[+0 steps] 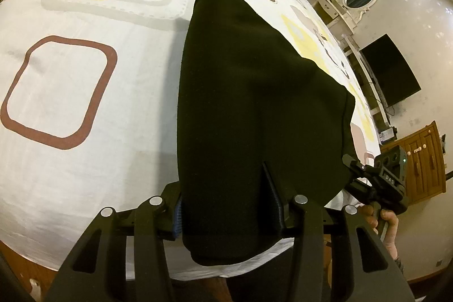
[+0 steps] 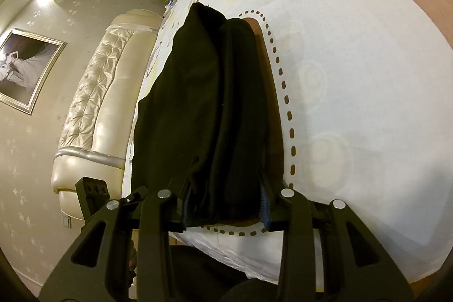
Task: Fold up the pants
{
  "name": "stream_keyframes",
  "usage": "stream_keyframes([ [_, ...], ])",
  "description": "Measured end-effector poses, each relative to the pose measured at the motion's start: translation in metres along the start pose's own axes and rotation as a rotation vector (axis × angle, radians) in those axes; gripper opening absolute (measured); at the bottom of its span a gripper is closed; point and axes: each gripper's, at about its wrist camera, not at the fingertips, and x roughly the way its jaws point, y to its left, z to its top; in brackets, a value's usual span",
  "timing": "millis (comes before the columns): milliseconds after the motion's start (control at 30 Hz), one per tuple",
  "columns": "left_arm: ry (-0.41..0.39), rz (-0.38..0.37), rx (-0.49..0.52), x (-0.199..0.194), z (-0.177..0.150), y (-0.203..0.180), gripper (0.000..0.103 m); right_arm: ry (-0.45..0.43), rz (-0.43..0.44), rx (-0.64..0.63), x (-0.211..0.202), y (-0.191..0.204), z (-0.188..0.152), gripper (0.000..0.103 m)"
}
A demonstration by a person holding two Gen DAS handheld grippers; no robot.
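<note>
Black pants (image 1: 249, 104) lie stretched over a white bedsheet with brown and yellow squares, their far end resting on the bed. My left gripper (image 1: 226, 205) is shut on the near edge of the pants, the cloth draped over its fingers. My right gripper (image 2: 225, 205) is shut on a bunched, folded edge of the same pants (image 2: 209, 109). The right gripper also shows in the left wrist view (image 1: 376, 180) at the right end of the cloth, held by a hand.
The bedsheet (image 1: 85, 81) covers the bed. A padded cream headboard (image 2: 93, 109) stands left in the right wrist view. A dark TV (image 1: 390, 70) and a wooden cabinet (image 1: 421, 160) stand beyond the bed's far side.
</note>
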Motion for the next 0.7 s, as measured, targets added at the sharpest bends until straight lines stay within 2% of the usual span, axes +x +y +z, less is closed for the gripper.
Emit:
stream_keyframes([
  [167, 0.005, -0.003, -0.001, 0.0, 0.0, 0.0, 0.051, 0.002, 0.006, -0.002, 0.002, 0.002, 0.001, 0.036],
  [233, 0.001, -0.009, 0.015, -0.004, 0.0, 0.004, 0.058, 0.008, 0.011, 0.001, 0.001, 0.001, 0.001, 0.038],
  [367, -0.009, -0.04, 0.065, -0.011, 0.001, 0.007, 0.073, 0.035, 0.032, 0.008, -0.006, -0.001, 0.004, 0.048],
  [433, -0.028, -0.096, 0.067, -0.02, 0.004, 0.013, 0.078, 0.034, 0.015, -0.013, -0.014, 0.001, 0.009, 0.055],
  [500, -0.039, -0.142, 0.063, -0.026, 0.009, 0.019, 0.081, -0.008, -0.001, -0.024, -0.024, 0.002, 0.017, 0.071],
  [567, -0.042, -0.159, 0.068, -0.024, 0.021, 0.024, 0.083, -0.042, 0.004, -0.009, -0.029, -0.002, 0.031, 0.077],
  [700, -0.02, -0.161, 0.035, -0.003, 0.053, 0.029, 0.084, -0.045, 0.044, 0.033, -0.015, -0.01, 0.06, 0.077],
])
